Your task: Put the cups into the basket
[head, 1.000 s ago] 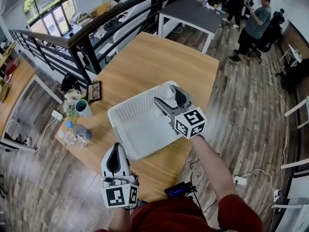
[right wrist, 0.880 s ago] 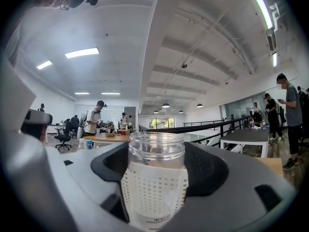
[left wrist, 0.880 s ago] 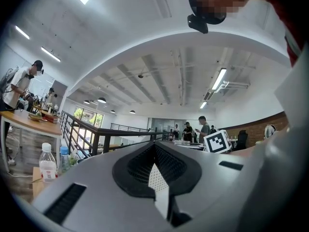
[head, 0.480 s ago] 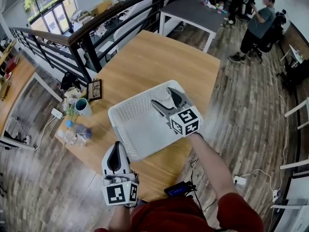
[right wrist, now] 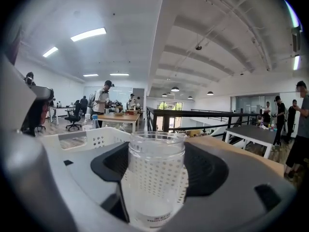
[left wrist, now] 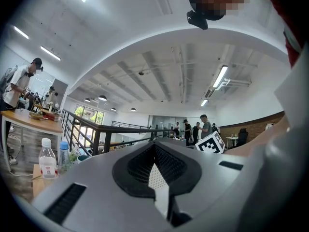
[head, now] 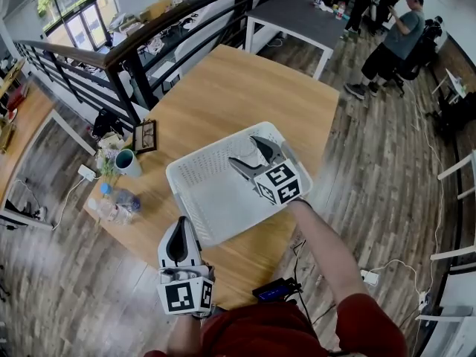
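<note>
Right tool (head: 251, 157) clamped on a clear, colourless cup (right wrist: 155, 175), cylindrical and open-topped, with small print near its base. The cup stands upright between the jaws, over the far right corner of the white perforated basket (head: 201, 192); contact with the basket floor cannot be judged. Left tool (head: 178, 233) has its jaws together with nothing between them, and hovers at the near edge of the bench (head: 238, 95). A teal cup (head: 128, 163) stands on the light wooden bench, left of the basket, near a water bottle (head: 123, 199). The room has a wood-plank floor (head: 387, 169), a black railing (head: 149, 43) and a grey table (head: 297, 17).
</note>
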### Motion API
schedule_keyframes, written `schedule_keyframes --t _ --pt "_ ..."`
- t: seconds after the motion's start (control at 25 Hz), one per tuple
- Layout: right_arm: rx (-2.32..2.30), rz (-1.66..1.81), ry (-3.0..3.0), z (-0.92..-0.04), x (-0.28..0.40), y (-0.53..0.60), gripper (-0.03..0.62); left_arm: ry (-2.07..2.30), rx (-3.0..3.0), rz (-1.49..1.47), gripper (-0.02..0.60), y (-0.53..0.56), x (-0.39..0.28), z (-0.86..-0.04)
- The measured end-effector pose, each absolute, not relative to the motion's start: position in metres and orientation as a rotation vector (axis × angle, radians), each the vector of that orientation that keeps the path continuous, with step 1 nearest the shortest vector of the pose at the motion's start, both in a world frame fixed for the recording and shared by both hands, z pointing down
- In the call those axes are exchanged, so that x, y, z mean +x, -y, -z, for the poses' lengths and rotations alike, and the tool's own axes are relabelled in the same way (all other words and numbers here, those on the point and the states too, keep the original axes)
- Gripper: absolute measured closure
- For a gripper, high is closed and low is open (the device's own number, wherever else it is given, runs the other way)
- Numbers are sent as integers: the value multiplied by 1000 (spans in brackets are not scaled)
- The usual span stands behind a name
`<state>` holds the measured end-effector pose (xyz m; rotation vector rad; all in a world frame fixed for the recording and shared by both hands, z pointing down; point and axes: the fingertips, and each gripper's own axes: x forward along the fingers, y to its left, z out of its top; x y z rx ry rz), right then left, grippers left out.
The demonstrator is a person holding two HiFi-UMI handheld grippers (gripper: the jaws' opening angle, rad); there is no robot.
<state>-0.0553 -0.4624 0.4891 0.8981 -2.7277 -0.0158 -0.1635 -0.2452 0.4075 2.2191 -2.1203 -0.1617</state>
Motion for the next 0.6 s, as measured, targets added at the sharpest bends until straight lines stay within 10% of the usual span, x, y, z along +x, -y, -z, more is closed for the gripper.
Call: schedule_keyframes --t 0.6 --pt "641 75 2653 -523 -85 453 241 2110 2212 158 581 249 -163 -410"
